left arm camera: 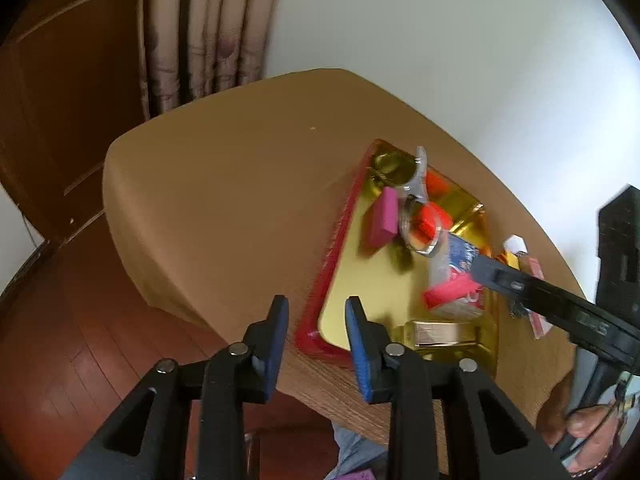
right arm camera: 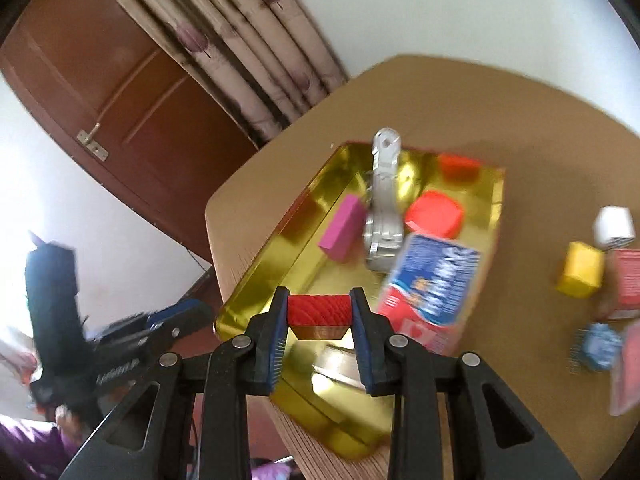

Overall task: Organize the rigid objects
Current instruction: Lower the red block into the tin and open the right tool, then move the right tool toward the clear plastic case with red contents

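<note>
- Right gripper [right arm camera: 320, 314]: two black plastic arms with blue ribbed pads, closed partway onto a red block [right arm camera: 320, 311]. The block has a ridged top face and flat sides; it is held above the near end of the gold tray [right arm camera: 256, 276].
- Left gripper [left arm camera: 316, 320]: same build, jaws parted with nothing between them, hovering over the near corner of the tray, just off the table edge.
- Gold tray: one, rectangular, mirror-glossy metallic inner surface, shallow raised walls; the outer rim appears red in the left wrist view.
- Tray contents, counted in the right wrist view:
  - one pink rectangular block [right arm camera: 343, 227], matte, lying tilted;
  - one silver metal part [right arm camera: 384, 208], long with a ring-shaped end, lying lengthwise;
  - two more red blocks [right arm camera: 434, 214], with rounded corners, toward the far end;
  - one blue, white and red printed packet [right arm camera: 430, 284], glossy, at the right wall;
  - one ribbed metallic piece [right arm camera: 340, 364] at the near end, partly hidden by the pads.
- Table [right arm camera: 460, 100]: one, tan, smooth top with rounded corners.
- On the table right of the tray: one yellow cube [right arm camera: 580, 274], one white cube [right arm camera: 614, 226], one blurred blue item [right arm camera: 598, 346].
</note>
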Demonstrator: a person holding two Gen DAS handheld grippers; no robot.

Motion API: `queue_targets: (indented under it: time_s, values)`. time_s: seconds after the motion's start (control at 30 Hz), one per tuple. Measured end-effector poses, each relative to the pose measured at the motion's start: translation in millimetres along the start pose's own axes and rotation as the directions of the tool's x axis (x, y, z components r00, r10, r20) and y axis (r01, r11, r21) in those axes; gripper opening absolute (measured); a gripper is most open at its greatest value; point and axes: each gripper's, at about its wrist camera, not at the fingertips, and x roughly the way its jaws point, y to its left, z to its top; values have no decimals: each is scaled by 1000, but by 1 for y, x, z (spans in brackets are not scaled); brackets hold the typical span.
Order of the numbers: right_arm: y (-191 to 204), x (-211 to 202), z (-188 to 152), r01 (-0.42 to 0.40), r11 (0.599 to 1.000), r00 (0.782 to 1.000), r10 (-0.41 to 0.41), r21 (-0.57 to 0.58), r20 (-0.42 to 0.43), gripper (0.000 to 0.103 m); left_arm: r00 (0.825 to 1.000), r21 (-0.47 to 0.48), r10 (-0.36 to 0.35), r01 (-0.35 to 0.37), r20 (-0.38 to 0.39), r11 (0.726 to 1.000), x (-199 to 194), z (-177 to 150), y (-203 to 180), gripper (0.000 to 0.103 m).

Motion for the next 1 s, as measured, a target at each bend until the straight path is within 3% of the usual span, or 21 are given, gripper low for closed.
queue_targets:
  time_s: [0.17, 0.37, 0.47, 0.53, 0.63, 0.7, 0.73, 0.8, 0.87, 0.9, 0.97, 1.0]
  values:
    - [0, 30, 6, 53, 998, 998, -52, 24, -32, 28, 998, -1, -21, 21, -55, 1000, 11, -2, 2, 37]
    - [3, 38, 19, 57, 998, 998, -57, 32, -11, 30, 999, 56, -23, 25, -24, 998, 9, -4, -7, 48]
    - [-2, 30, 28, 31, 997, 998, -35, 75, 57, 55, 998, 57, -50, 51, -23, 997, 10, -5, -9, 50]
    - [-9, 12, 27, -5, 995, 991, -8, 101, 130, 55, 998, 57, -55, 56, -15, 997, 8, -7, -11, 51]
    - [-21, -34, 10, 60, 992, 965, -86, 110, 249, 56, 998, 74, -67, 67, 7, 995, 3, -9, -16, 52]
    - [-36, -73, -17, 202, 969, 916, -238, 143, 323, 68, 994, 93, -104, 101, 32, 991, -2, -12, -23, 53]
    - [-45, -93, -35, 304, 938, 868, -345, 166, 356, 74, 992, 97, -117, 113, 41, 989, -5, -14, -26, 53]
    - [-66, -125, -71, 494, 844, 749, -535, 209, 391, 101, 985, 132, -147, 134, 91, 982, -13, -21, -38, 53]
    - [-97, -151, -108, 633, 726, 637, -685, 268, 354, 103, 976, 203, -186, 161, 110, 966, -19, -29, -52, 54]
    - [-116, -161, -123, 671, 681, 606, -731, 294, 312, 103, 973, 252, -206, 175, 101, 952, -22, -34, -65, 54]
    - [-148, -176, -148, 717, 618, 566, -786, 322, 249, 103, 972, 305, -221, 188, 78, 934, -22, -42, -83, 54]
    - [-160, -181, -160, 749, 577, 533, -816, 326, 223, 103, 972, 341, -228, 195, 59, 920, -21, -50, -95, 54]
